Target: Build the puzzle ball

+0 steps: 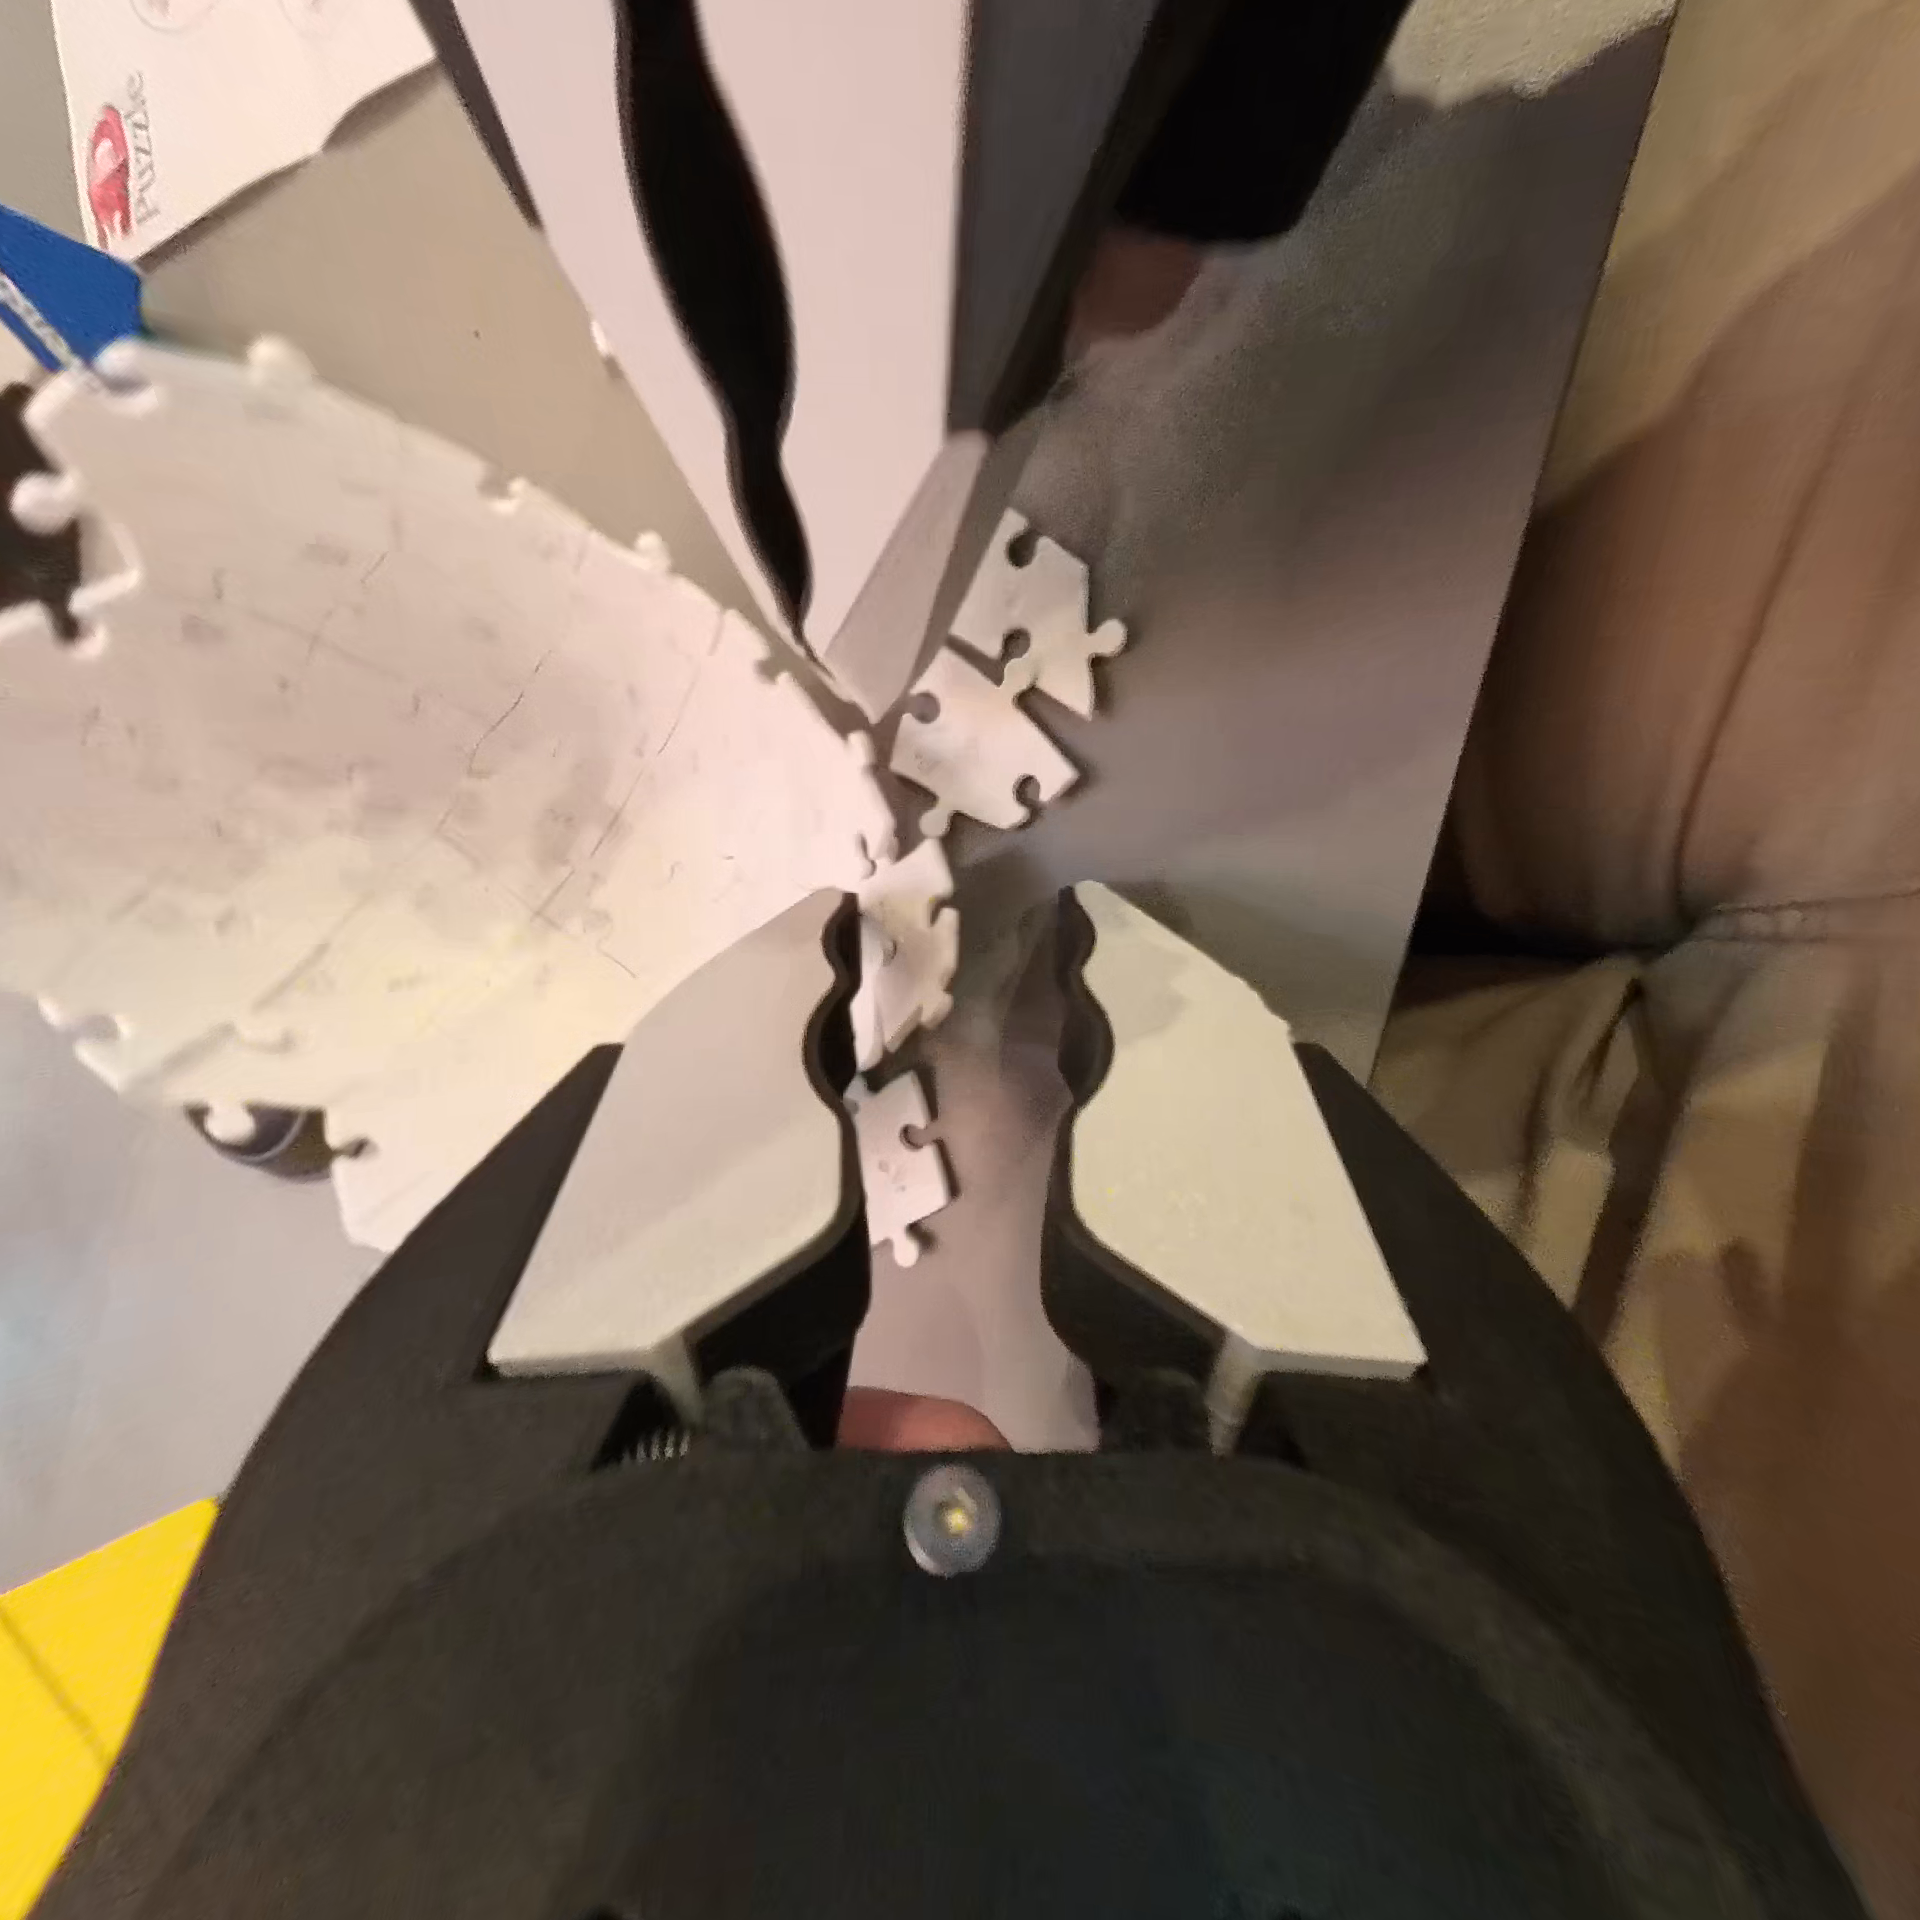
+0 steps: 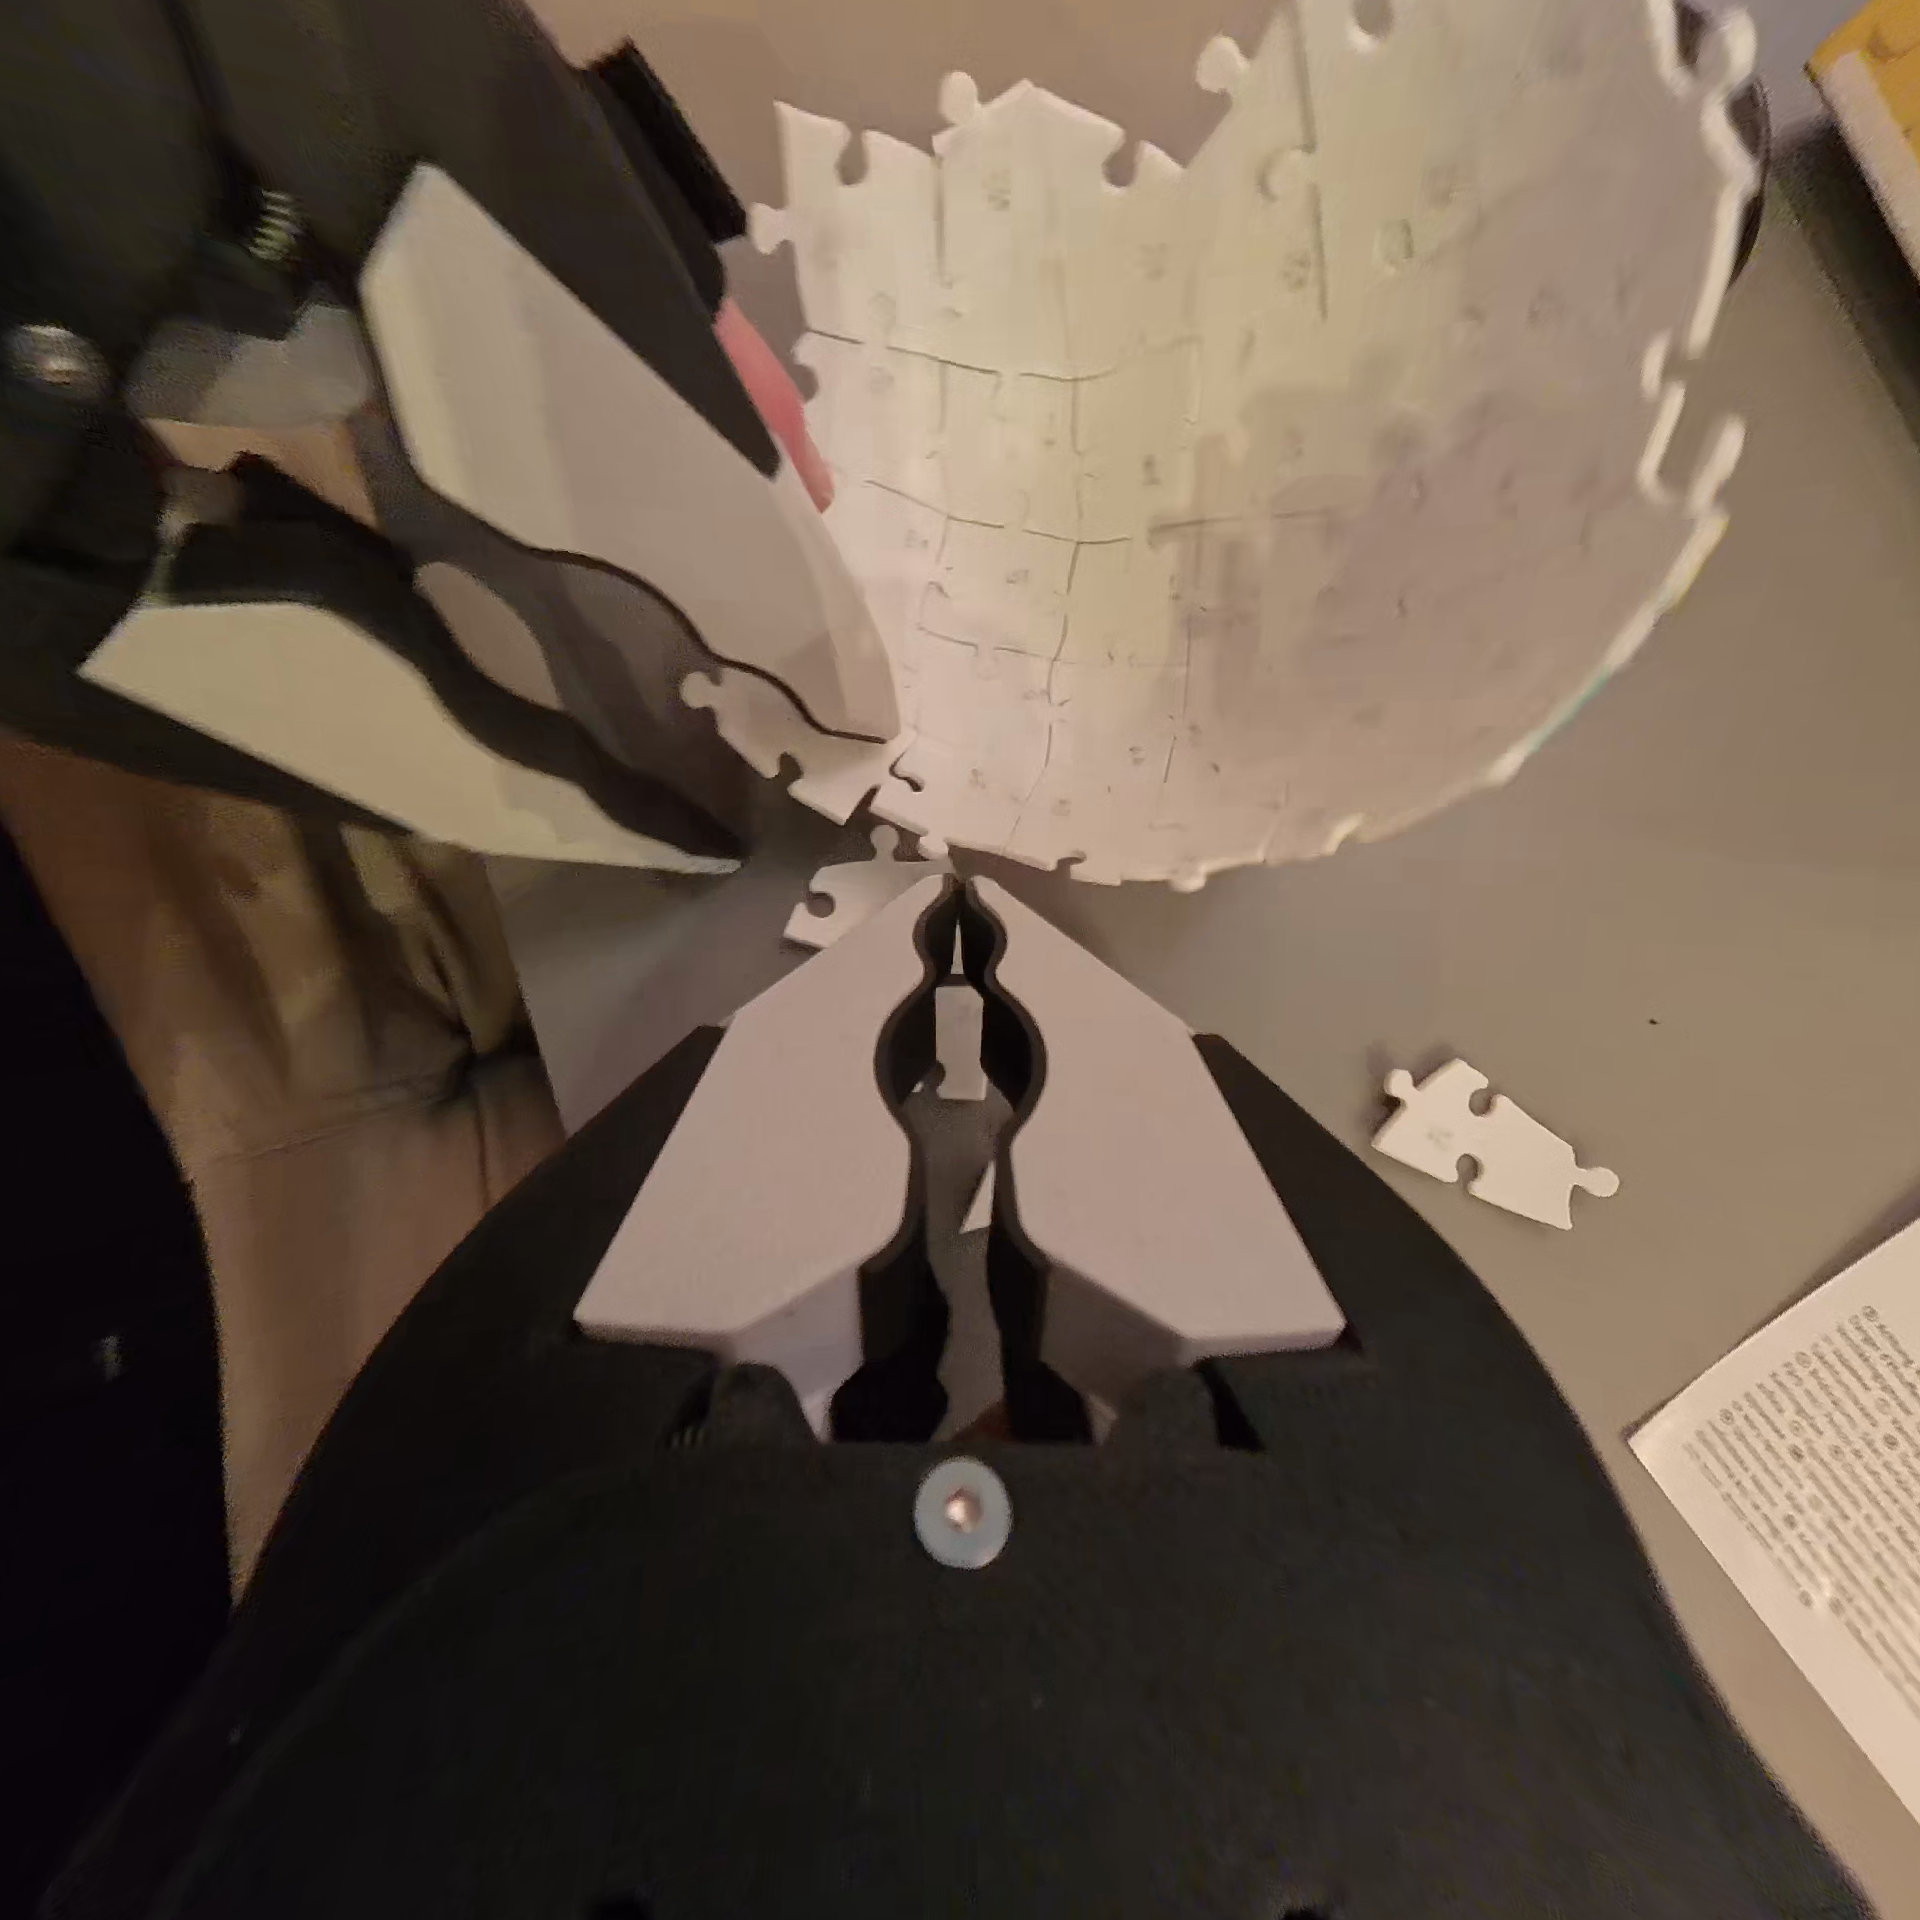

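The puzzle ball (image 1: 364, 727) is a partly built white shell lying open on the grey table, and it also shows in the right wrist view (image 2: 1247, 468). My right gripper (image 2: 951, 883) is shut on the shell's near rim; in the left wrist view it (image 1: 816, 639) comes in from the top. My left gripper (image 1: 956, 904) is open at the same rim; a white piece (image 1: 904, 956) lies between its fingers, against the left one. The left gripper also shows in the right wrist view (image 2: 816, 795). Loose white pieces (image 1: 987, 748) lie by the rim.
One more loose piece (image 2: 1486, 1153) lies to the right, near a printed sheet (image 2: 1818, 1507). A yellow box (image 1: 94, 1662) and a white box (image 1: 208, 104) stand on the table (image 1: 1299, 623). A person's beige trousers (image 1: 1714, 727) lie past the table edge. Only a small space, under 4 cm, lies between the two pairs of fingers.
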The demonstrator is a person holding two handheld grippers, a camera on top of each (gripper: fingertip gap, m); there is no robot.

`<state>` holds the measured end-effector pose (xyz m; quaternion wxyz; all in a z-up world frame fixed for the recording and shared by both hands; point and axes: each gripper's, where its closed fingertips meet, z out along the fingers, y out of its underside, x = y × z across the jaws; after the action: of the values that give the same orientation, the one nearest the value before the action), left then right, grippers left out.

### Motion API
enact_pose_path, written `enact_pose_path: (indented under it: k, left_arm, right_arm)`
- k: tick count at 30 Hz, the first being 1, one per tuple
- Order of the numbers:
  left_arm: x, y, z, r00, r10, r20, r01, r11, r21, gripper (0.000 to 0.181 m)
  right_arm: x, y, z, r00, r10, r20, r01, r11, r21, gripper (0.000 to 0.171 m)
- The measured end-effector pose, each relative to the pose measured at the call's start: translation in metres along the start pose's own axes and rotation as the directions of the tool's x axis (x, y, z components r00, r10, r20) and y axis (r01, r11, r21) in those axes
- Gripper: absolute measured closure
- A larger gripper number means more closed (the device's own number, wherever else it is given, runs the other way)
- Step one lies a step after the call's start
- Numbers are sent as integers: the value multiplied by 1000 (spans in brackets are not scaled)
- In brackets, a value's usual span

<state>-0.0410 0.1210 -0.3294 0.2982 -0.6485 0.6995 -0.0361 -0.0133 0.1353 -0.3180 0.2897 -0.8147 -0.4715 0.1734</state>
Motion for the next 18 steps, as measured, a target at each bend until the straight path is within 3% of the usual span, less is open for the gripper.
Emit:
enact_pose_path:
  k: [4, 11, 18]
  left_arm:
    - [-3, 3, 1, 1000, 3, -26, -4, 1000, -10, 147]
    - [-7, 6, 1, 999, 5, -33, -5, 1000, -4, 145]
    - [-2, 6, -7, 999, 33, -5, -33, 999, 40, 141]
  right_arm:
    - [-3, -19, -8, 1000, 2, 18, -4, 996, 88, 171]
    - [2, -9, 22, 998, -62, -27, 61, 998, -29, 171]
    - [1, -9, 26, 995, -79, -59, 77, 996, -44, 171]
